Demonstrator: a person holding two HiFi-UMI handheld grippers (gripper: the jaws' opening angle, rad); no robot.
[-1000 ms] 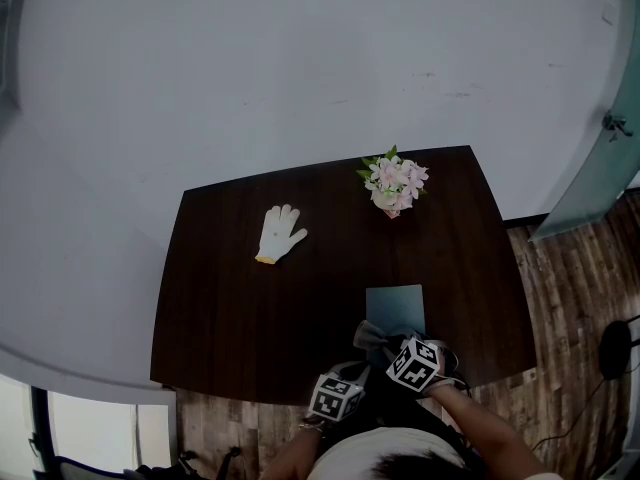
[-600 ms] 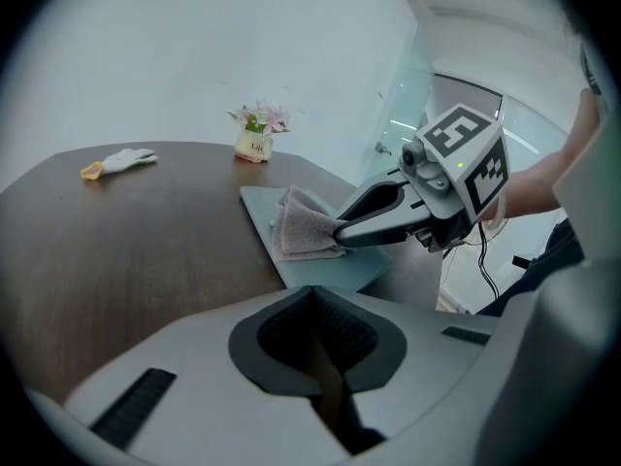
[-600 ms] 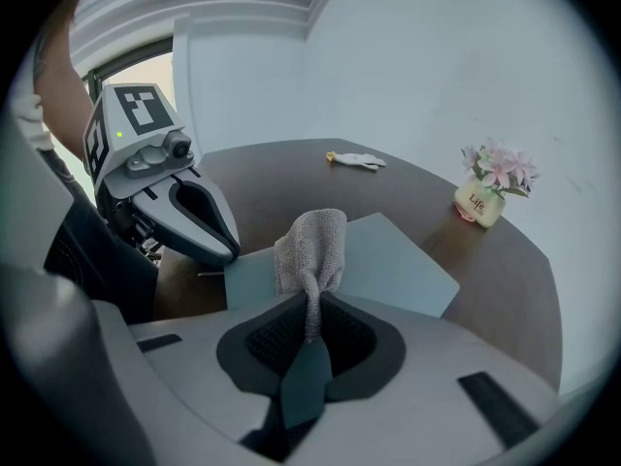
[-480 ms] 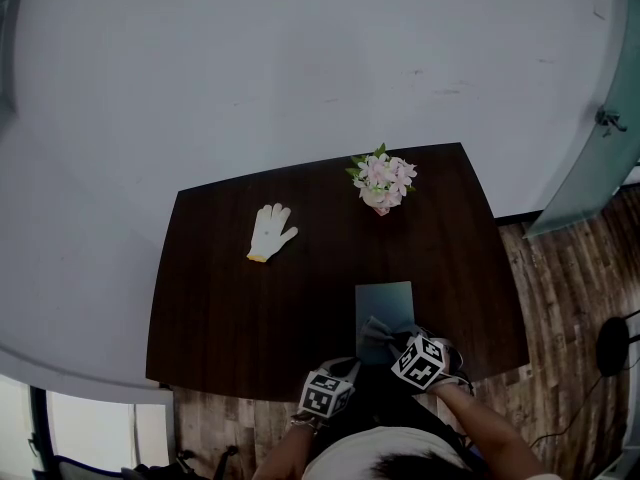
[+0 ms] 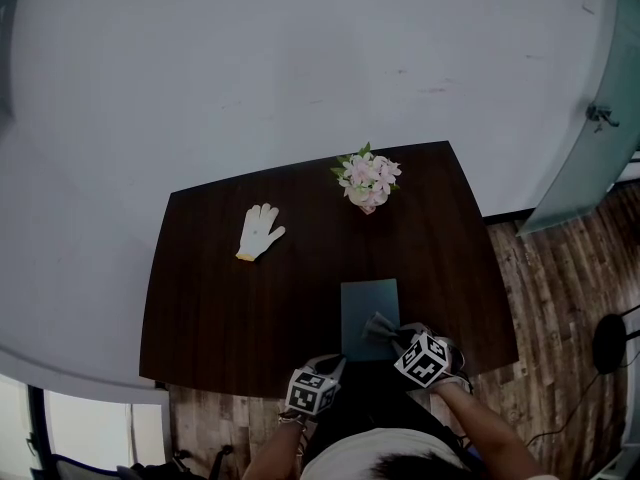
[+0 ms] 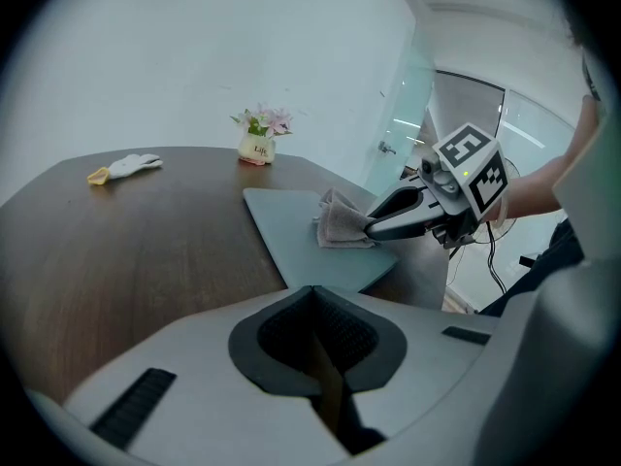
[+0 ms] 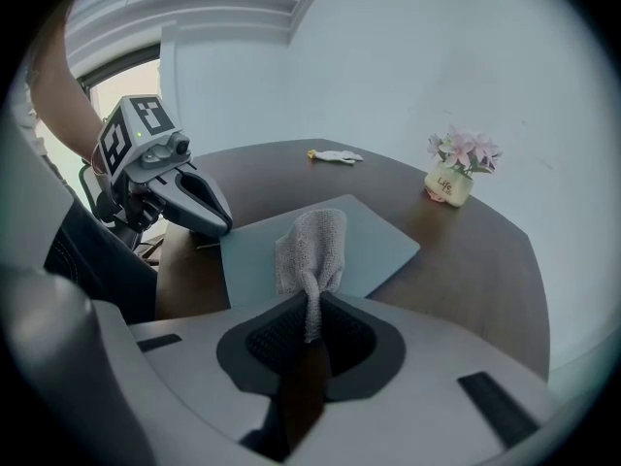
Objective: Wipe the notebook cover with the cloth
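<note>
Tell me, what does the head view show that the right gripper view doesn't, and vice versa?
Only the head view: the wooden floor round the dark table, and the right hand-held gripper from above with its marker cube. Only the right gripper view: its jaws shut on the cloth, close up, and lettering on the flower pot. Both: the table, cloth, grey notebook, white glove, flowers and the left hand-held gripper.

Office-like room: dark table (image 5: 250, 308), plain white wall (image 5: 300, 58), glass door (image 5: 590, 138), wood-plank floor (image 5: 560, 298), flower vase (image 5: 366, 180).
</note>
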